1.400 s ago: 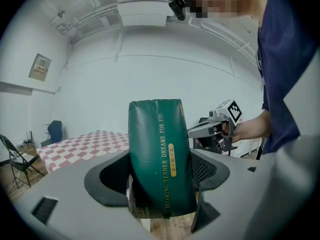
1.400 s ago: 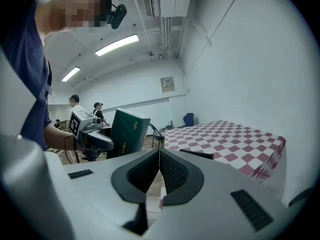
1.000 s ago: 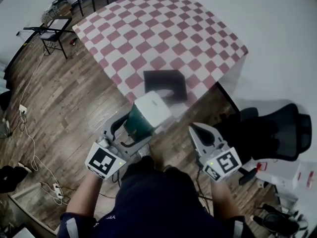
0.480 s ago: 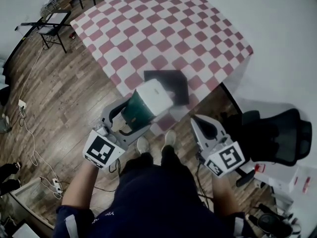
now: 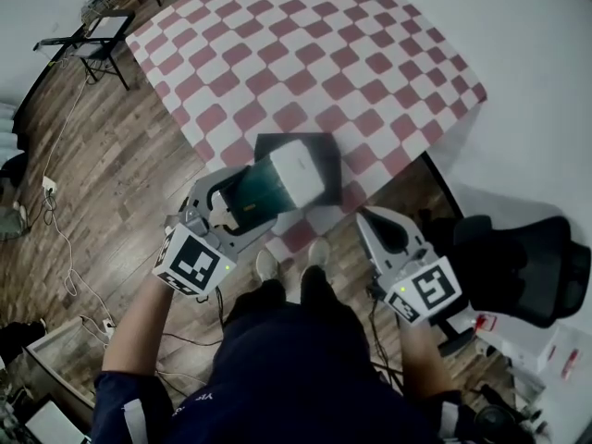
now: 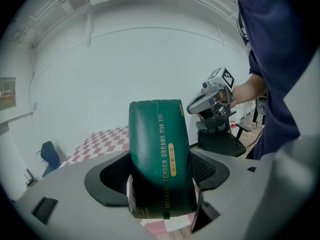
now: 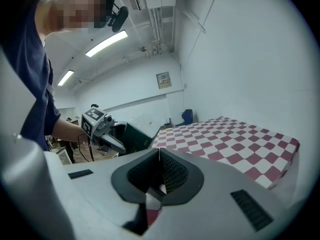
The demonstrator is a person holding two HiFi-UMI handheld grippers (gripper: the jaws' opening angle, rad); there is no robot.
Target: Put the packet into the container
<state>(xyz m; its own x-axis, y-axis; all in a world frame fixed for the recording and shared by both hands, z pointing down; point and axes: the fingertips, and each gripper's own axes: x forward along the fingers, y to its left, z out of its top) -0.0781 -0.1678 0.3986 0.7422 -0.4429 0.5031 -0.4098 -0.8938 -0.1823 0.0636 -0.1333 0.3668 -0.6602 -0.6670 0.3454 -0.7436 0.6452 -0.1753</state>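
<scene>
A dark green packet (image 5: 254, 191) with a white end (image 5: 296, 169) is held in my left gripper (image 5: 239, 202), whose jaws are shut on its sides. In the head view the packet hangs over the near left part of the black square container (image 5: 330, 169), which lies by the near edge of the red-and-white checkered table (image 5: 305, 54). The left gripper view shows the packet (image 6: 160, 149) upright between the fingers (image 6: 205, 171). My right gripper (image 5: 381, 229) is to the right of the container, off the table, shut with nothing in it (image 7: 159, 159).
A black office chair (image 5: 518, 262) stands to the right, near the table corner. The person's shoes (image 5: 291, 265) are on the wooden floor below the grippers. A folding stand (image 5: 88, 49) and cables (image 5: 55, 234) are on the floor at the left.
My left gripper has carried the packet forward and up, from below the table's edge to over the container. The right gripper has kept its place beside it.
</scene>
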